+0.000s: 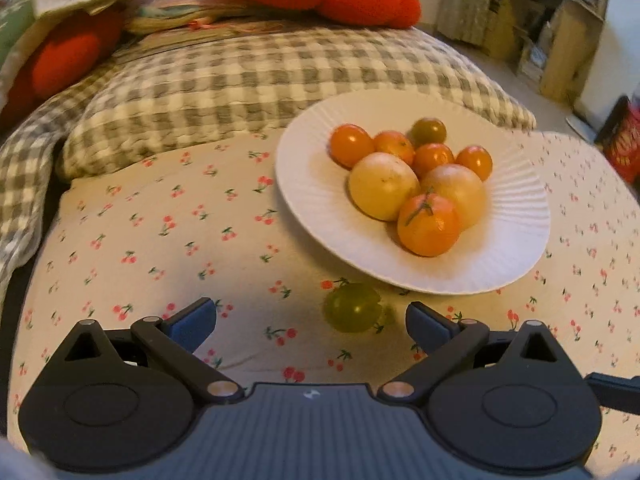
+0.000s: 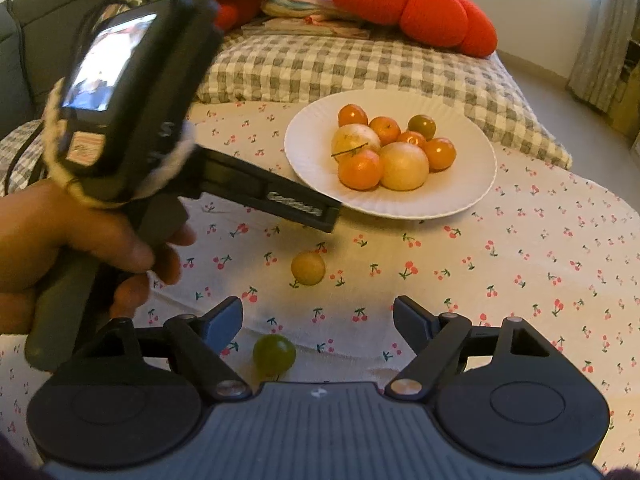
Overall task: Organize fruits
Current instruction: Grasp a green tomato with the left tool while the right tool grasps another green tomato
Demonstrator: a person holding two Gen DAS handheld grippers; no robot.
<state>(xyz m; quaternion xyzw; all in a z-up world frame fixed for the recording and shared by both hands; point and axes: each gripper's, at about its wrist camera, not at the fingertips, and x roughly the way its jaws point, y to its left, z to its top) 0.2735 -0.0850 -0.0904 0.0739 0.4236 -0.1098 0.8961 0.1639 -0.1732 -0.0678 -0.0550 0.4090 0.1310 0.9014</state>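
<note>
1. One white plate (image 2: 460, 196) sits on the cherry-print cloth (image 2: 520, 280).
2. Five small orange fruits (image 2: 359, 169), two larger pale yellow fruits (image 2: 404, 166) and one greenish fruit (image 2: 422, 126) lie on it.
3. Two loose fruits lie on the cloth: one yellow (image 2: 308, 268), one green (image 2: 274, 354).

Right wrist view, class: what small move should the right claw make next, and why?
Probably ease the right claw down and slightly left around the green fruit, then close. Its jaws stand open, and the fruit lies loose on the cherry-print cloth, left of their centre, off the plate holding the others.
</note>
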